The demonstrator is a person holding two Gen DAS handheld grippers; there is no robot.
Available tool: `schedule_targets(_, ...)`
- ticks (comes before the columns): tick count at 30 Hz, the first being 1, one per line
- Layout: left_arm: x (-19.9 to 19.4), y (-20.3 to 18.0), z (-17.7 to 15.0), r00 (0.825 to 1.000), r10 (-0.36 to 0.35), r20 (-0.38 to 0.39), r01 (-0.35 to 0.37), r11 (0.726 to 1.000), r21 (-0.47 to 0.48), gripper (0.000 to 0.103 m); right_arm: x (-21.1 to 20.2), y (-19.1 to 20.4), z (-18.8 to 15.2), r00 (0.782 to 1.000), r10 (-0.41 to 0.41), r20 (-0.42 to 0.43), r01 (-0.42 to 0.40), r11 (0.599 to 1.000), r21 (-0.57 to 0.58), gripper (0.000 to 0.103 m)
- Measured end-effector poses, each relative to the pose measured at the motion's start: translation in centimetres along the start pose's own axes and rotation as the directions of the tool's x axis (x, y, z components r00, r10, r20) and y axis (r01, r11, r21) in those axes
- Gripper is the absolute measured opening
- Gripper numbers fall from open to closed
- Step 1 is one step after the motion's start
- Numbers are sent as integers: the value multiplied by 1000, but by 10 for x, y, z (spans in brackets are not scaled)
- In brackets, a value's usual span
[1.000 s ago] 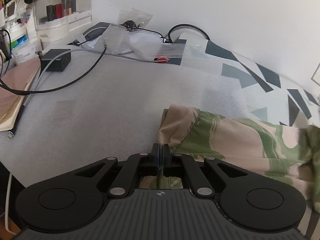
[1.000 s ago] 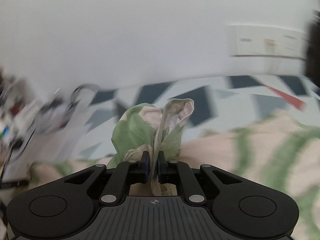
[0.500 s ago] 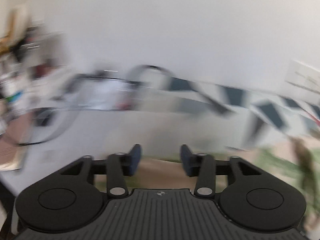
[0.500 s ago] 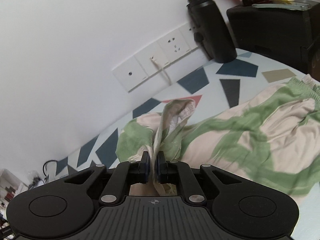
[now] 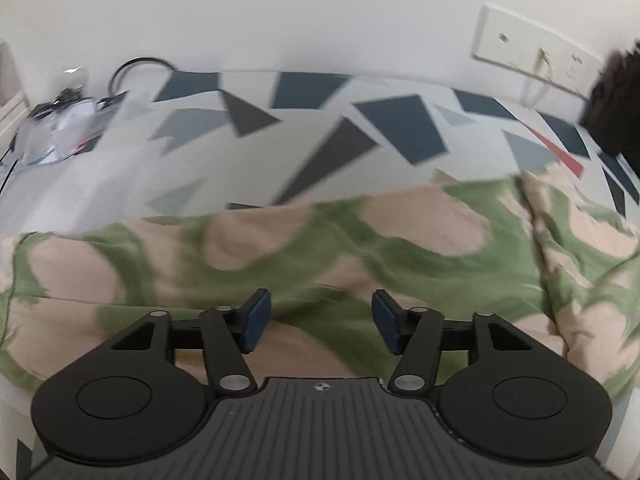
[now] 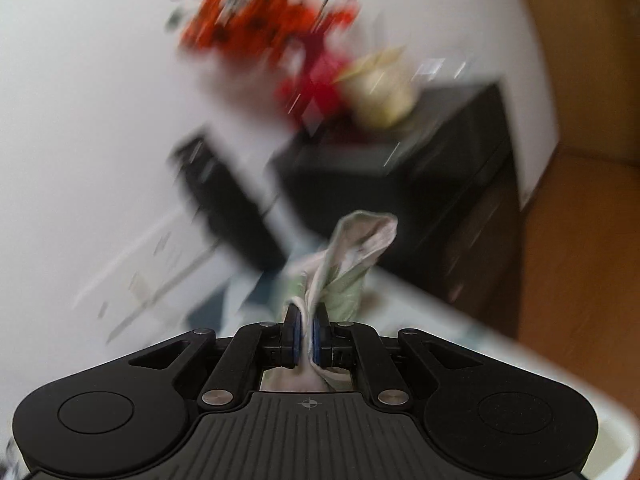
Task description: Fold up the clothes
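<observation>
- The left tool (image 5: 320,322) hangs over the green-and-beige garment (image 5: 360,248), its jaws opening with nothing clamped between the blue pads (image 5: 256,320).
- The garment lies spread on a table covered by a cloth with dark geometric shapes (image 5: 360,128).
- The right tool (image 6: 306,340) is clenched on a bunched fold of the garment (image 6: 352,248), which sticks up past its fingertips.
- Behind it, blurred, stands a dark cabinet (image 6: 440,184).
</observation>
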State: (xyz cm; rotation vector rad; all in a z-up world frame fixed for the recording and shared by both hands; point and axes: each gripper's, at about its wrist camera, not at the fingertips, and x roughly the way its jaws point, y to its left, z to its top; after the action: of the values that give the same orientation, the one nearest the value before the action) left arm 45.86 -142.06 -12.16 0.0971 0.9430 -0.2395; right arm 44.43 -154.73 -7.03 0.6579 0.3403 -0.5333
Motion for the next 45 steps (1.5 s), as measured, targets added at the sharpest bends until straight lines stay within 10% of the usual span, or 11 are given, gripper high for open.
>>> schedule_targets(8,17,-25,-2,998,40,-49,-39,999,28,60,9,19,-7,982,155,-111,-169,977,-129,5)
schedule_targets(17,22,-21,-5,995,72,-63,-71,997,11,77,51,89,-137,841,224,-492,-367,905,-215,12)
schedule_targets(20,23,-18,-6,993,77,-84,-78,997,-8,85,48,102,-155,852,183,-490,-364,880,-304,20)
schedule_targets(25,25,-17,-8,991,100,-87,-101,995,-8,98,40,117,-163,855,178,-488,-398,828,-395,66)
schedule_targets(34,28,-11,-9,991,90,-101,-93,995,-33,103,20,118,-137,919,131,-372,-311,820,-480,97)
schedule_targets(45,29,-8,-10,990,78,-120,-88,993,-77,103,40,99,-131,930,-4,-367,-172,879,-445,102)
